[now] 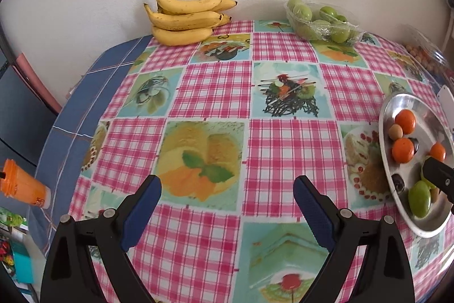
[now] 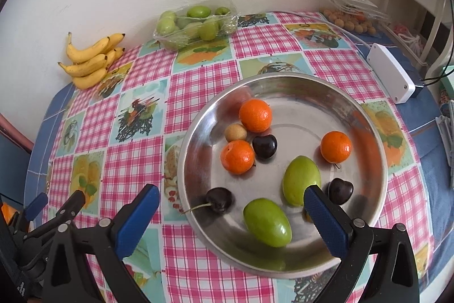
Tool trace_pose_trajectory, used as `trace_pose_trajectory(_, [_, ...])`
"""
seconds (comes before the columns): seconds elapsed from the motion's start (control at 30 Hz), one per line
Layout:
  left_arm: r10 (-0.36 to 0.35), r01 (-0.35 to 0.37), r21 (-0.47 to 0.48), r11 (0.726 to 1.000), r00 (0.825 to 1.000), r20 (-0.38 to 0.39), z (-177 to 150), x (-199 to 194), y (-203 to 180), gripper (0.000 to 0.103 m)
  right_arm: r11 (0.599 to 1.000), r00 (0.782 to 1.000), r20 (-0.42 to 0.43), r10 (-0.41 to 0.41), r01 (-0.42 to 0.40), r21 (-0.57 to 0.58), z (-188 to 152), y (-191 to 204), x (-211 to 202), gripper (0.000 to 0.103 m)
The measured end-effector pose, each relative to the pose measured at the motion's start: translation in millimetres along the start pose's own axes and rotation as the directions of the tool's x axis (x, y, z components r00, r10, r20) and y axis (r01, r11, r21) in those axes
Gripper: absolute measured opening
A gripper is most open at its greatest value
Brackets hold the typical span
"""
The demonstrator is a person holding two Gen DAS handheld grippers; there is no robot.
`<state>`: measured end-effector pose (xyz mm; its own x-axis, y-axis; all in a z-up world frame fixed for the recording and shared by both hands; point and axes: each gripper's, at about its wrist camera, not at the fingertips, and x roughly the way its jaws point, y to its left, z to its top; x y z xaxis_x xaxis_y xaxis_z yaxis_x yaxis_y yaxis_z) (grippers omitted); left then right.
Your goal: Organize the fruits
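Standing wide apart, the jaws of the left gripper (image 1: 227,193) hang released over the checked cloth of the desk (image 1: 215,93), with nothing between them. The right gripper (image 2: 231,203) is likewise spread and empty, its blue pads poised above the near rim of a round metal plate (image 2: 298,87) at the centre right of the right wrist view.

On the plate lie three oranges (image 2: 255,115), two green mangoes (image 2: 267,222), three dark cherries (image 2: 219,200) and one small tan fruit (image 2: 235,132). The right pad overlaps the edge of the upper mango in the picture; whether it touches, I cannot tell.

At the upper left of the right wrist view a bunch of bananas (image 2: 90,61) rests against the wall. Beside it, at upper centre, sits a wrapped clear tray of green fruits (image 2: 195,22). At the upper right a clear box of small tan fruits (image 2: 351,16) stands near a white box with a cable (image 2: 390,75).

In the left wrist view an orange-capped bottle (image 1: 22,183) lies off the left edge of the desk.
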<state>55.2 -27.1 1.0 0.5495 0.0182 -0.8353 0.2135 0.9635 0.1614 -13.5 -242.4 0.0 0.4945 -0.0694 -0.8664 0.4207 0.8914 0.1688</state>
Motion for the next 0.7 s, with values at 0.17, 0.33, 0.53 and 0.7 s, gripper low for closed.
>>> trace_pose_trajectory(0.17, [0.020, -0.020, 0.007, 1.000, 1.000, 0.015, -10, -13, 2, 0.094, 1.000, 1.000, 0.009, -0.008, 0.008, -0.017, -12, 7, -10, 0.103])
trace_pose_trajectory(0.33, [0.017, -0.017, 0.008, 1.000, 1.000, 0.012, -22, -24, 4, 0.094, 0.999, 0.999, 0.028, -0.022, 0.023, -0.037, -25, 12, -22, 0.103])
trace_pose_trajectory(0.53, [0.011, -0.011, 0.000, 1.000, 1.000, -0.007, -37, -30, 9, 0.094, 0.998, 0.999, 0.041, -0.033, 0.035, -0.056, -40, 14, -34, 0.103])
trace_pose_trajectory(0.7, [0.011, -0.011, -0.009, 1.000, 1.000, -0.022, -47, -31, 11, 0.094, 0.997, 0.998, 0.047, -0.031, 0.034, -0.064, -50, 14, -40, 0.103])
